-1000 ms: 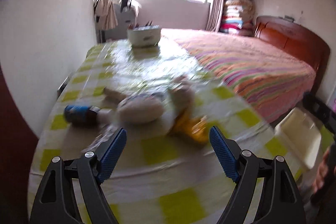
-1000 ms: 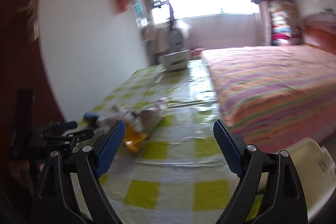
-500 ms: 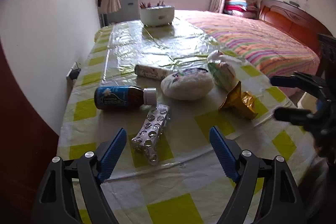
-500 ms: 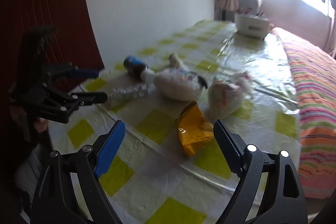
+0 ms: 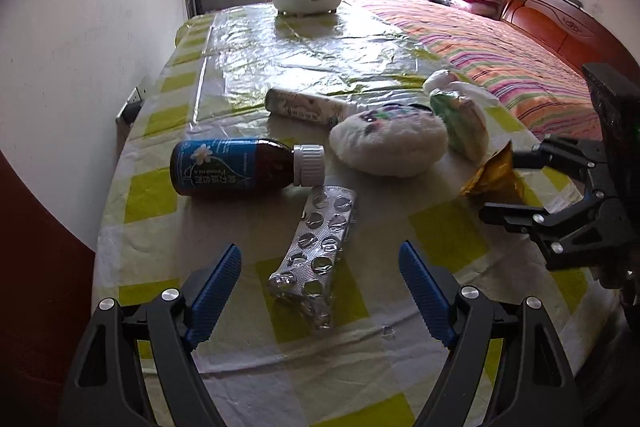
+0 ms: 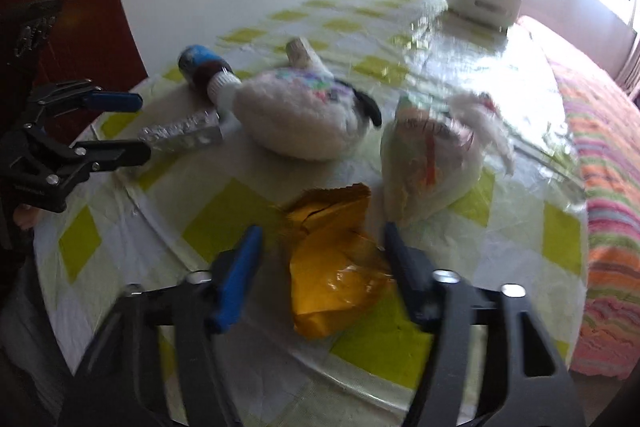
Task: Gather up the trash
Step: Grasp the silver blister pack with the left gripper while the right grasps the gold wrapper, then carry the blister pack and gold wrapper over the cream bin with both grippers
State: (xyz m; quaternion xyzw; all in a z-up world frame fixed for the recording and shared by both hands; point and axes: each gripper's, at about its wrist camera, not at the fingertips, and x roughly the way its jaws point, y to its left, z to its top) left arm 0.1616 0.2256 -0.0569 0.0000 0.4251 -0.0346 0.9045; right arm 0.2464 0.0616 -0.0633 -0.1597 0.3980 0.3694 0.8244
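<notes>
Yellow foil is what the right gripper is set around: the crumpled yellow wrapper lies on the table, at the near corner of the white plush pouch, and the jaws are closing with the wrapper between them, though a firm press on it cannot yet be made out in the blurred right wrist view. The trash is gathered loosely around that pouch, probably so that each piece can be reached from the table's near edge: a brown bottle is laid on its side to the pouch's left, a tube behind it, a tied plastic bag against its right. A silver blister pack lies in front of the pouch, and the left gripper is held over it with jaws wide apart and nothing gripped, the pack between and just ahead of the tips.
</notes>
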